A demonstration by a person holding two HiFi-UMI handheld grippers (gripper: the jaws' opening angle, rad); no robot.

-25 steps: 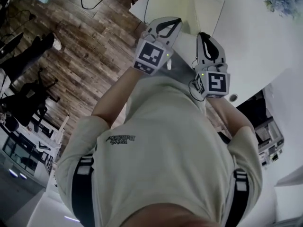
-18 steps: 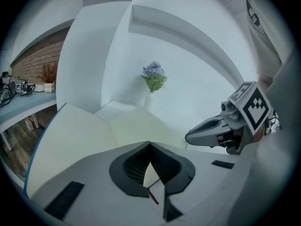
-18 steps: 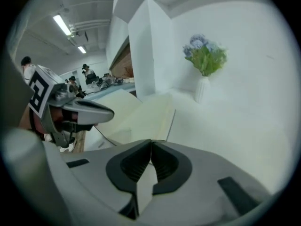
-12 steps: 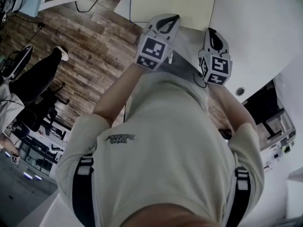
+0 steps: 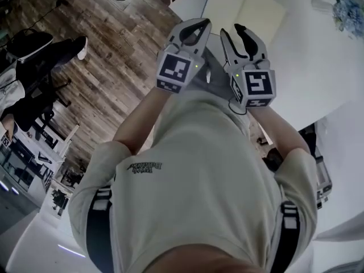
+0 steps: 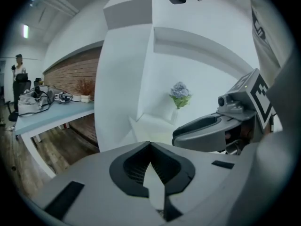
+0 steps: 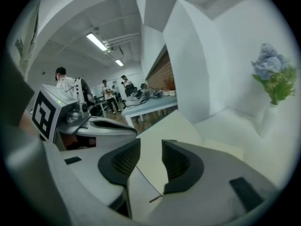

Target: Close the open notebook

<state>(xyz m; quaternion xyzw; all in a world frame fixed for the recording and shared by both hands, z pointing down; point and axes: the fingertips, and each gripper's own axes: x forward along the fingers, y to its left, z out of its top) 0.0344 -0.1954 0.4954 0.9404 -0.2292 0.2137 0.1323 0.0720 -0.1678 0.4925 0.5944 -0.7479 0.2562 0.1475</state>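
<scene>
The open notebook [image 5: 260, 15] lies with its cream pages flat on the white table [image 5: 318, 56], beyond both grippers. In the right gripper view the notebook [image 7: 175, 125] shows past and below the jaws. My left gripper [image 5: 197, 27] is held above the table's near edge, its jaws shut tip to tip on nothing [image 6: 150, 144]. My right gripper [image 5: 238, 34] hangs beside it, short of the notebook. Its jaws have just been opening and now stand apart with nothing between them [image 7: 150, 150]. Neither gripper touches the notebook.
A small vase of blue flowers [image 5: 346, 5] stands on the table to the far right of the notebook, also seen as a vase [image 7: 272, 86] against the white wall. Wooden floor [image 5: 108, 56] lies left of the table. People and desks are far off [image 7: 108, 95].
The right gripper's jaws, shut in the earlier frames, now stand apart. Both grippers have shifted a little in front of the chest, and the notebook sits further right in the head view.
</scene>
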